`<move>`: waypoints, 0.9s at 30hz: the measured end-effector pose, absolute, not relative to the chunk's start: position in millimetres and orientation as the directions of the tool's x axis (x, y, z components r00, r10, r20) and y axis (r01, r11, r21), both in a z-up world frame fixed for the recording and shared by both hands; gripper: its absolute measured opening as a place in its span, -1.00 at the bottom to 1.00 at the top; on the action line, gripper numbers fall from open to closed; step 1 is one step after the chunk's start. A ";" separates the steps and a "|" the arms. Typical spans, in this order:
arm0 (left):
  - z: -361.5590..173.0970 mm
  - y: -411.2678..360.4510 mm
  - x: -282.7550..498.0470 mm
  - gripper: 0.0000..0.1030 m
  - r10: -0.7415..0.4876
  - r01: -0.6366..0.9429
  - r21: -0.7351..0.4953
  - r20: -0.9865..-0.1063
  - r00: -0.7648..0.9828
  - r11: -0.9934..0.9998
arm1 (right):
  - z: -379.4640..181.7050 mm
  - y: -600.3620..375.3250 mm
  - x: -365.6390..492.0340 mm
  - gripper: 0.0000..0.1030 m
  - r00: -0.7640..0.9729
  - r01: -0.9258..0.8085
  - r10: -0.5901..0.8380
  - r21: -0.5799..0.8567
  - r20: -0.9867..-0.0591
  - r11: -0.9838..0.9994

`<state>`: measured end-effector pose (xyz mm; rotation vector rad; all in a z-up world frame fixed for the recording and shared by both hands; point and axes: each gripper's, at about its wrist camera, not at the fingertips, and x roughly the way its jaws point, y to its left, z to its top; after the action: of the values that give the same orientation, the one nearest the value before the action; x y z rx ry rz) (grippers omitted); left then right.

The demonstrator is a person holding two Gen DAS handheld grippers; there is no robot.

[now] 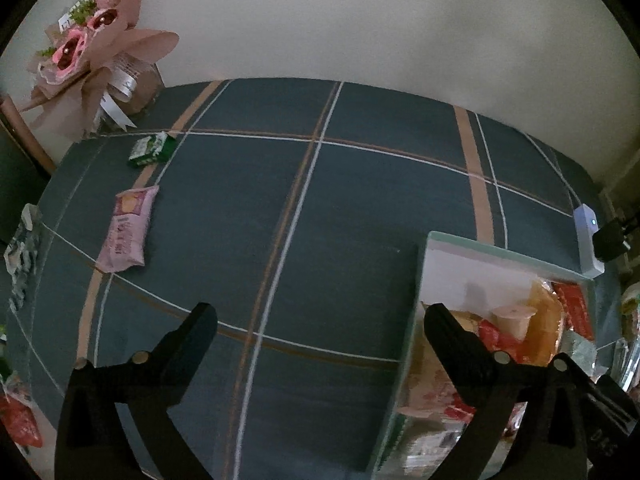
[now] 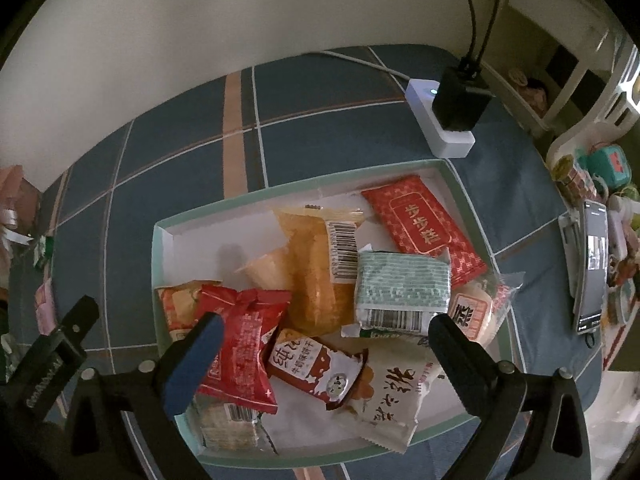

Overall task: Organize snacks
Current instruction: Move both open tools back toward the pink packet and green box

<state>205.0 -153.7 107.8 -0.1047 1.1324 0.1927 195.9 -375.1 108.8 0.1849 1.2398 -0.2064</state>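
A shallow pale-green box with a white inside holds several snack packets: a red one, an orange one, a green-patterned one and a red bow-tied one. The box also shows at the right of the left wrist view. My right gripper is open and empty just above the box's near half. My left gripper is open and empty over the blue checked cloth, left of the box. A pink packet and a green packet lie on the cloth at the far left.
A pink paper bouquet stands at the far left corner. A white power strip with a black charger lies behind the box. A phone and small items sit at the right edge. More packets lie at the left edge.
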 end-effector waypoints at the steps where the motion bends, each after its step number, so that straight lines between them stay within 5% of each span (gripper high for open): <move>1: 108.2 -151.8 204.8 1.00 0.107 -0.202 0.023 -0.905 0.411 0.979 | 108.9 -372.8 195.9 1.00 0.311 0.252 -0.056 0.025 -0.949 0.967; 27: 107.8 66.3 168.2 1.00 0.221 -0.487 0.032 -0.916 0.335 0.873 | 96.5 -192.5 192.8 1.00 0.349 -0.080 0.004 -0.025 -0.937 0.996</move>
<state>168.2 66.3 107.8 -0.2674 1.1409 0.4692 192.8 -192.5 96.5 -0.0708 1.2132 0.0549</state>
